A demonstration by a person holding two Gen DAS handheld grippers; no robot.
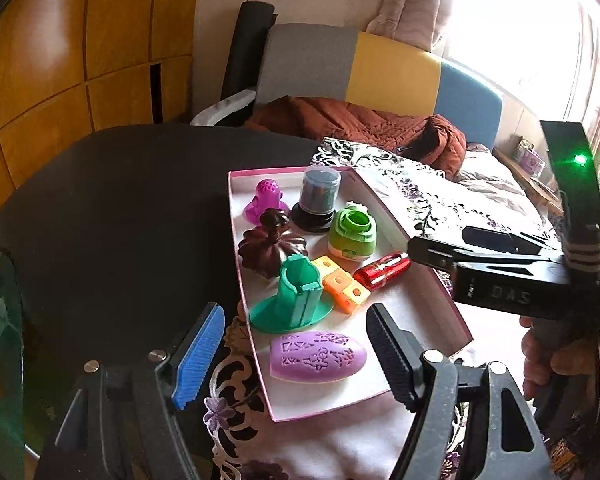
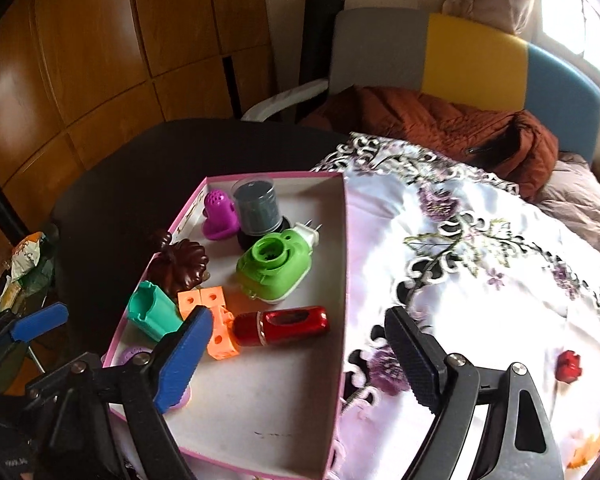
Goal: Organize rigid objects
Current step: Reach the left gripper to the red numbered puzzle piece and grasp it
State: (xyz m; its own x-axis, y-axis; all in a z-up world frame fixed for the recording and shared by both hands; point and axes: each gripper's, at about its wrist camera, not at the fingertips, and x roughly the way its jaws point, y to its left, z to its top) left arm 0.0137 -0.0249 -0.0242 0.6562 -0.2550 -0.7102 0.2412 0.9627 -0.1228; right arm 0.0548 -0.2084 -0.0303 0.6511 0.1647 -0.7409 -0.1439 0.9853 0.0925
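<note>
Both claws spread wide over a pink-rimmed box of small plastic pieces.

The right gripper (image 2: 296, 360) stands released with nothing between its blue and black pads, over the near part of the pink-rimmed box (image 2: 260, 420); the left gripper (image 1: 296, 356) is likewise spread and empty at the box's near end. Nearest in the box lies a lilac patterned oval piece (image 1: 318, 356), then a teal stand (image 1: 296, 300), orange and yellow linked cubes (image 1: 340, 284) and a red capsule-shaped case (image 2: 280, 326) lying on its side. Further in sit a dark brown pumpkin figure (image 1: 270, 246), a green camera-shaped plug-in (image 2: 276, 266), a grey cylinder on a black base (image 1: 320, 196) and a magenta figure (image 1: 266, 200). A small red piece (image 2: 568, 366) lies apart on the floral cloth (image 2: 480, 260).
</note>
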